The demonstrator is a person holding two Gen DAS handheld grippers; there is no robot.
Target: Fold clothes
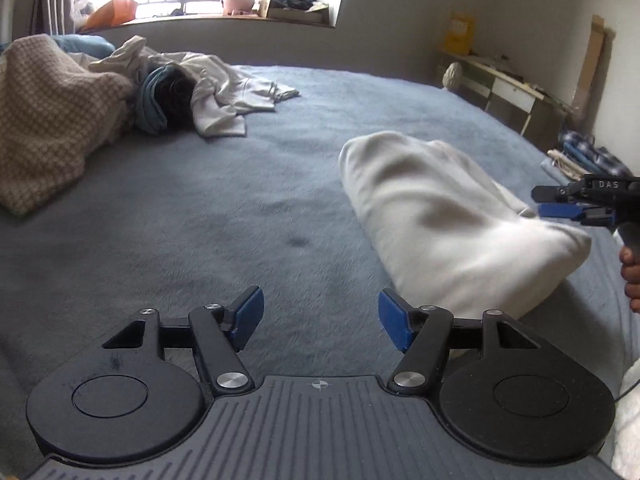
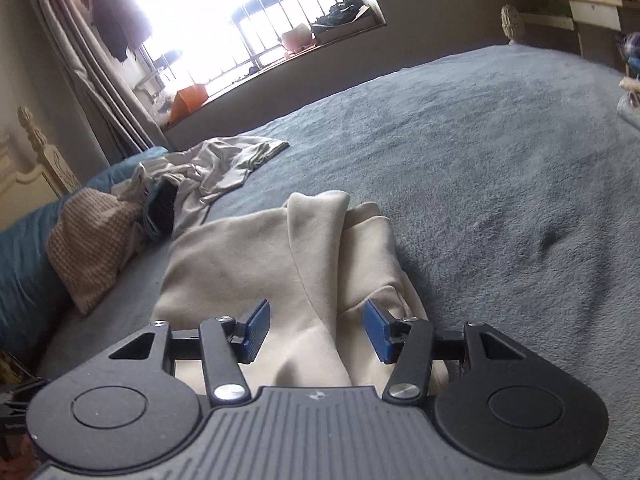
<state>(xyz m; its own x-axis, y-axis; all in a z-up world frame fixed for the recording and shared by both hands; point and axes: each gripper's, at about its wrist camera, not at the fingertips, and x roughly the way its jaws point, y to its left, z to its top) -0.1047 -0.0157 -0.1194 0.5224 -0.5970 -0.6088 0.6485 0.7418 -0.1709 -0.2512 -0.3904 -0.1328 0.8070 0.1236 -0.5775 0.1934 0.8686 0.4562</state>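
A cream garment (image 1: 440, 220), folded into a thick bundle, lies on the blue-grey bedspread (image 1: 240, 208). My left gripper (image 1: 320, 318) stands open over bare bedspread just left of the bundle, with nothing between its blue pads. In the right wrist view the same cream garment (image 2: 280, 264) lies under and ahead of my right gripper (image 2: 316, 330). Its jaws are open and a raised fold of cloth runs between the pads without being pinched. From the left wrist view the right gripper (image 1: 540, 201) sits at the bundle's right edge, held by a hand (image 1: 632, 276).
A heap of unfolded clothes (image 1: 224, 92) and a beige checked blanket (image 1: 48, 120) lie at the bed's far left, beside a teal pillow (image 2: 24, 264). A cluttered windowsill (image 1: 280, 16) runs behind the bed. A desk (image 1: 500, 84) and checked fabrics (image 1: 592, 156) stand at the right.
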